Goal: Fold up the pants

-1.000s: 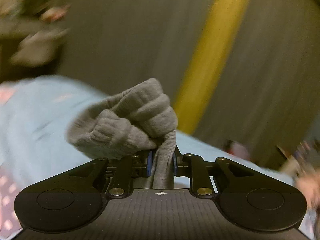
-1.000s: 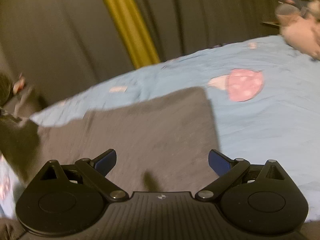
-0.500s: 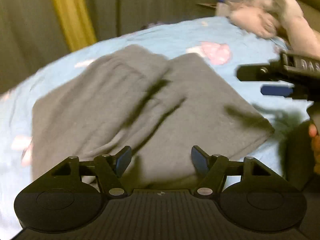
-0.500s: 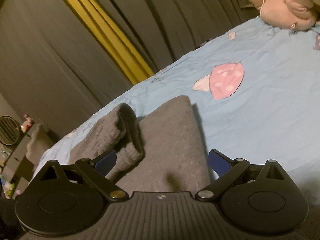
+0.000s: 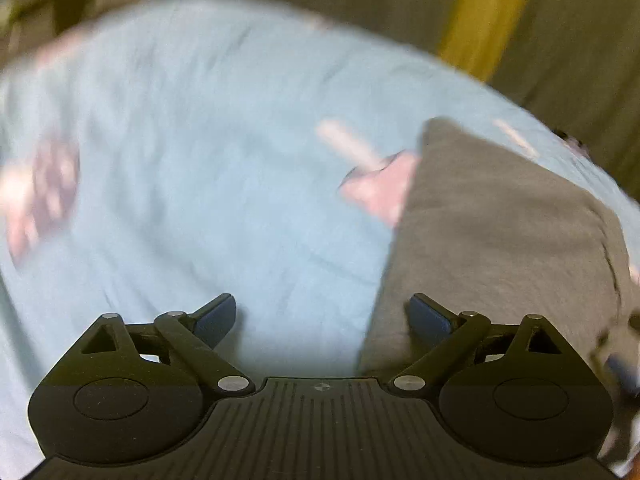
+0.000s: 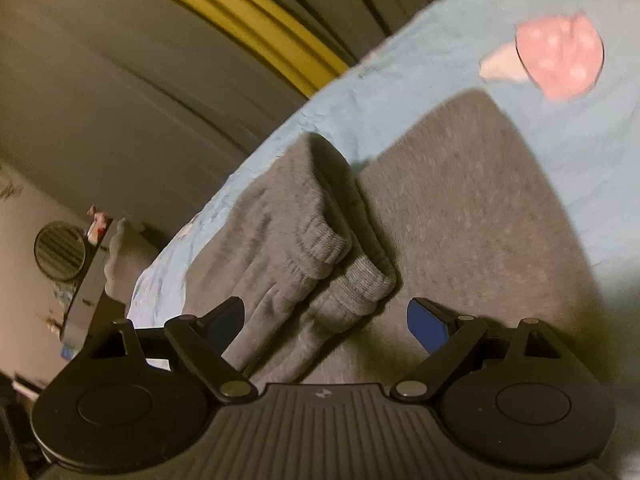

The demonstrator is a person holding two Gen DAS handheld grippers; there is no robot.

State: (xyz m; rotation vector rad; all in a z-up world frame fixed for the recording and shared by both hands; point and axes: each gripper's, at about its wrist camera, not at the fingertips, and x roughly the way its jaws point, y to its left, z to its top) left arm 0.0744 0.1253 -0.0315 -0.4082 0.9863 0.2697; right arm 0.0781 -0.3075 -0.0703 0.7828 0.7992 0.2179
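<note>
Grey sweatpants (image 6: 460, 216) lie folded on a light blue bedsheet (image 6: 400, 80). Their ribbed leg cuffs (image 6: 344, 276) rest on top of the folded body, just ahead of my right gripper (image 6: 324, 320). That gripper is open and empty, close above the fabric. In the blurred left wrist view the pants (image 5: 500, 232) lie at the right. My left gripper (image 5: 322, 316) is open and empty, over the pants' left edge and the bare sheet (image 5: 200, 160).
The sheet has pink mushroom prints (image 6: 560, 56). Dark curtains with a yellow stripe (image 6: 248, 20) hang behind the bed. A small fan (image 6: 60, 250) and clutter stand on a dresser at the far left of the right wrist view.
My left gripper let go of the grey cuffs, opened and swung left over the bare sheet. The cuffs now lie on the folded pants. My right gripper stayed open.
</note>
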